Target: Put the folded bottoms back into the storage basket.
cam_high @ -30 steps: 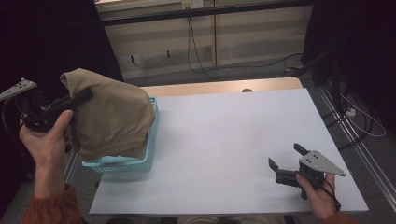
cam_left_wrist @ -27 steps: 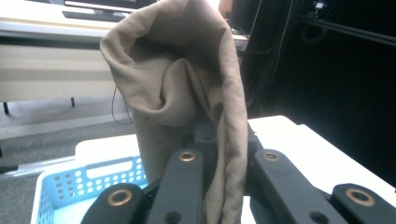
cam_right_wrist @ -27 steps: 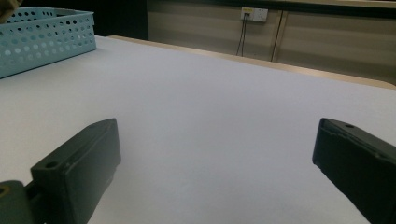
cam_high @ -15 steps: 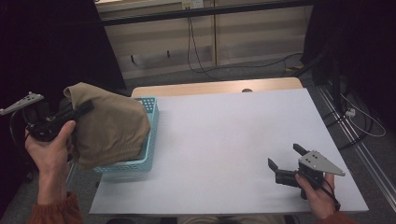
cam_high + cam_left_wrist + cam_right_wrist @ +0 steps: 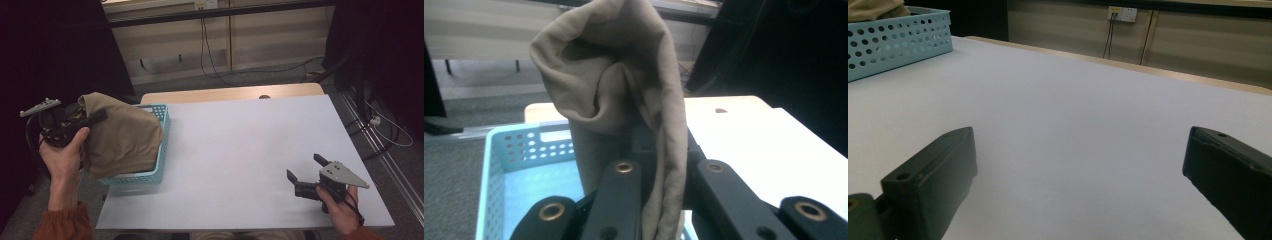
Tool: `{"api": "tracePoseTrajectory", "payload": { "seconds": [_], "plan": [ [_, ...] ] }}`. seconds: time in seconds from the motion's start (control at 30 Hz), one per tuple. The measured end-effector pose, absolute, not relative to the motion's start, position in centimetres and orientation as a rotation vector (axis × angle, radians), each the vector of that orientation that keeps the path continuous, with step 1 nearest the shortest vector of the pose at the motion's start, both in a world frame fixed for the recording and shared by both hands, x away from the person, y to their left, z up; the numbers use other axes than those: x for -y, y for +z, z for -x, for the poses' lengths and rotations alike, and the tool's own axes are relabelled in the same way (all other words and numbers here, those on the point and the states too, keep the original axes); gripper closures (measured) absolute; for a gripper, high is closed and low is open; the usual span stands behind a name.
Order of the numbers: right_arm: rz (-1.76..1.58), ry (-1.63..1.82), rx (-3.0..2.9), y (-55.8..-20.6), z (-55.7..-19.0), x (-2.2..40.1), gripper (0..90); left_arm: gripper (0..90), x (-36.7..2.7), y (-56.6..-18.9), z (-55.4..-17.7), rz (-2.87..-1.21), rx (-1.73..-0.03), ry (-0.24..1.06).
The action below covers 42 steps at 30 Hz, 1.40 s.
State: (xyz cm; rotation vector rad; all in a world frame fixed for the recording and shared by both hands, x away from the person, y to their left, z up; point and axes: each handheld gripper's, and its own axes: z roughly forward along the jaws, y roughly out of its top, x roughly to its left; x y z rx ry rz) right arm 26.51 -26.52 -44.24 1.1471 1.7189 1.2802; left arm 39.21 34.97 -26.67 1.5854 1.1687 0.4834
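Held a fold of the tan cloth (image 5: pixel 122 140) pinched in the left gripper (image 5: pixel 92 119), jaws clamped tight on the fabric (image 5: pixel 659 150) as seen in the left gripper view; hung the bulk of it down into the light-blue basket (image 5: pixel 162 125) at the left edge of the white surface (image 5: pixel 240 150), with part of it draped over the basket's near-left side.

Judged the step as settling the cloth into the basket; best done by lowering slowly and straight, keeping the pinched fold above the basket's middle so the overhanging part could slide inside rather than spill over the rim; worth keeping the grip closed until most of the weight rested on the basket floor; risk of tipping or dragging the light basket if the cloth snagged its wall.

Left hand (image 5: pixel 62 155) wrapped under the gripper's body, forearm rising from the bottom left, gripper pointing level toward the basket from its left side.

Right gripper (image 5: pixel 306 175) resting low near the front right corner of the surface, well apart from the basket; jaws spread wide with nothing between them (image 5: pixel 928 185).
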Motion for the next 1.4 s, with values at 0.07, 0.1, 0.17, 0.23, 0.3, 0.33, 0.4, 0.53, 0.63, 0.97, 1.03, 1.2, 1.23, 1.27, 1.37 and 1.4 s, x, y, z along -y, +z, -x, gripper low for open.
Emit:
{"api": "tracePoseTrajectory", "payload": {
  "seconds": [0.07,0.1,0.17,0.23,0.3,0.33,0.4,0.53,0.63,0.97,1.03,1.2,1.23,1.27,1.37,1.4],
  "plan": [
    [-1.147,1.281,-1.72,-44.3,-26.5,26.5,1.1,85.1,-35.1,-26.8,-39.4,-1.586,-1.183,0.485],
    [-1.147,1.28,-1.721,-44.3,-26.5,26.5,1.1,85.1,-35.1,-26.8,-39.5,-1.586,-1.192,0.488],
    [-1.144,1.28,-1.722,-44.3,-26.6,26.5,1.2,85.1,-35.1,-26.9,-39.8,-1.598,-1.204,0.495],
    [-1.148,1.281,-1.723,-44.3,-26.5,26.4,1.1,85.1,-34.9,-27.0,-40.0,-1.616,-1.215,0.511],
    [-1.147,1.281,-1.725,-44.3,-26.5,26.4,1.2,85.1,-34.7,-27.1,-40.2,-1.617,-1.216,0.499],
    [-1.152,1.281,-1.723,-44.3,-26.6,26.4,1.1,85.1,-34.7,-27.1,-40.3,-1.624,-1.209,0.501],
    [-1.15,1.28,-1.724,-44.3,-26.6,26.4,1.2,85.1,-34.4,-27.1,-40.6,-1.638,-1.206,0.501],
    [-1.15,1.281,-1.725,-44.3,-26.6,26.4,1.2,85.1,-34.2,-27.4,-41.4,-1.652,-1.218,0.507],
    [-1.147,1.282,-1.728,-44.3,-26.6,26.4,1.2,85.0,-34.2,-27.8,-42.1,-1.652,-1.234,0.495],
    [-1.15,1.276,-1.728,-44.3,-26.6,26.4,1.2,85.0,-34.5,-29.3,-43.3,-1.683,-1.258,0.463],
    [-1.149,1.275,-1.729,-44.3,-26.6,26.4,1.2,85.0,-34.3,-29.3,-43.4,-1.702,-1.244,0.482],
    [-1.143,1.272,-1.733,-44.3,-26.6,26.4,1.2,84.9,-33.7,-29.7,-43.9,-1.713,-1.235,0.466],
    [-1.141,1.274,-1.734,-44.3,-26.6,26.4,1.2,84.9,-33.6,-29.8,-44.1,-1.715,-1.234,0.462],
    [-1.146,1.274,-1.732,-44.3,-26.6,26.4,1.2,84.9,-33.5,-29.9,-44.2,-1.72,-1.234,0.459],
    [-1.145,1.271,-1.733,-44.3,-26.6,26.4,1.2,84.9,-33.1,-30.0,-44.5,-1.735,-1.23,0.457],
    [-1.145,1.274,-1.73,-44.3,-26.6,26.4,1.2,84.9,-33.0,-30.0,-44.5,-1.737,-1.229,0.458]
  ]
}}
